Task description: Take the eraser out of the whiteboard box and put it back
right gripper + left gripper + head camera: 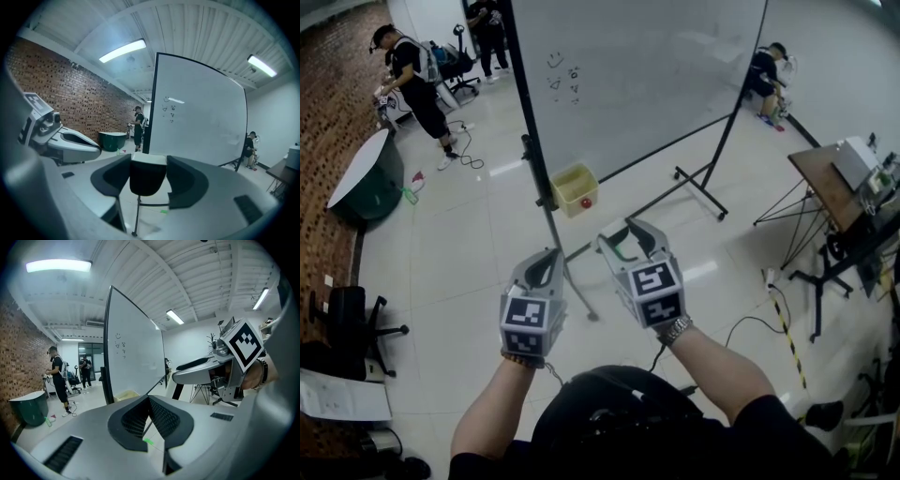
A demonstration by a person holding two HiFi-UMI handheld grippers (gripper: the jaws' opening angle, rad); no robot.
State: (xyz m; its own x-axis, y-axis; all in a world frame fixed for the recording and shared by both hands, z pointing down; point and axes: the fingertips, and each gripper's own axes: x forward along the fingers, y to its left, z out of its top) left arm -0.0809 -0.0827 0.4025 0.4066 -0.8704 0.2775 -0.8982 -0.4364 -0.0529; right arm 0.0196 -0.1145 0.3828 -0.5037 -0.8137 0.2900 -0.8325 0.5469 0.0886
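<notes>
Figure: I am holding both forearms out ahead, the tongs pointing slightly downward toward the whiteboard (628,75). The right tongs (620,235) are gripping the eraser (147,176), well apart from the yellow whiteboard box (562,207). The left tongs (549,255) are closed, empty.

Has a brick wall (337,84) at left, a glossy pale floor (478,253), strip lights (58,266) overhead, a round green table (380,187) by the bricks.

The eraser (147,183), dark with a pale top, stands upright, clamped between the jaws of the right gripper (148,171). The yellow whiteboard box (574,187) hangs open-topped ahead of them, well apart.
</notes>
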